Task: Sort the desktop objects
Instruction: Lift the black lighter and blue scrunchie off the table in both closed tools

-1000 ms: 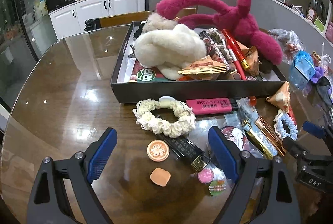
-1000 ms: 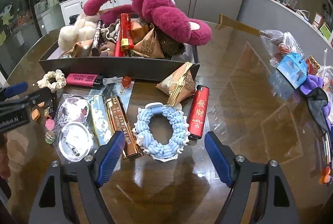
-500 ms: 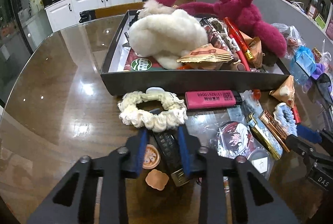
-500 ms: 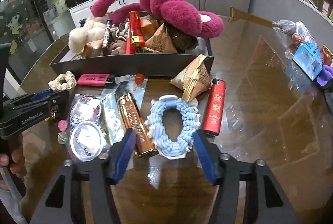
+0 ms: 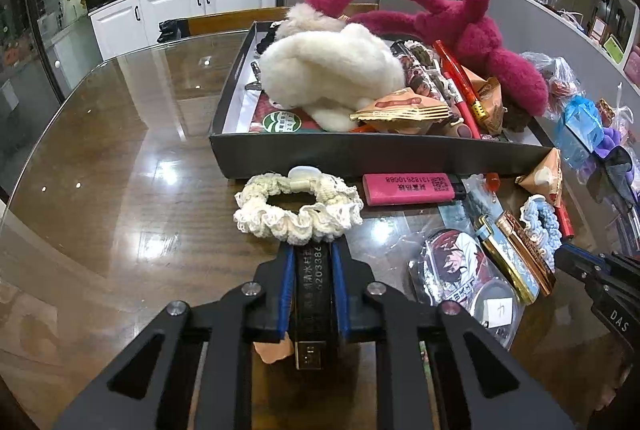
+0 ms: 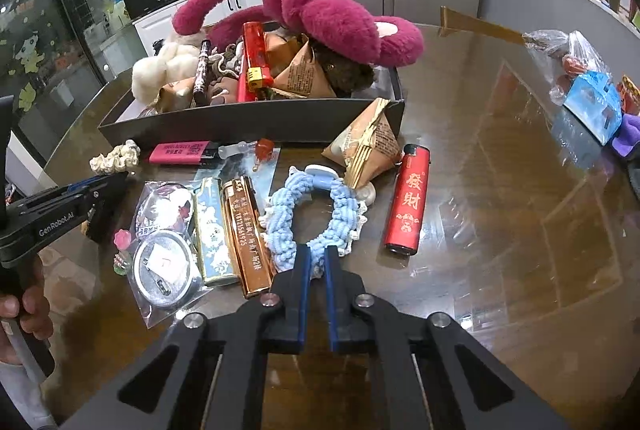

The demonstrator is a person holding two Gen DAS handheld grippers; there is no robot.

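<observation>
On the glossy brown glass-topped worktop (image 5: 120, 190), before the black tray (image 5: 360, 154), left gripper (image 5: 310, 266) fingers clamp a black printed lighter (image 5: 312, 282); right gripper (image 6: 316, 262) fingers pinch the blue knitted scrunchie (image 6: 316, 206).

At the bottom centre of the frame the left tongs (image 5: 311, 270) are clamped on a black lighter (image 5: 313, 292), blue pads pressed to both its sides. Just above them a cream scrunchie (image 5: 298, 208) lies on the glossy brown surface (image 5: 120, 190), its near edge over the lighter's tip. A pink lighter (image 5: 409, 188) lies to its right, against the front wall of a dark tray (image 5: 360, 156) heaped with a white plush (image 5: 336, 70) and a magenta plush (image 5: 460, 30). The right tongs (image 5: 560, 257) enter at the lower right edge.
</observation>
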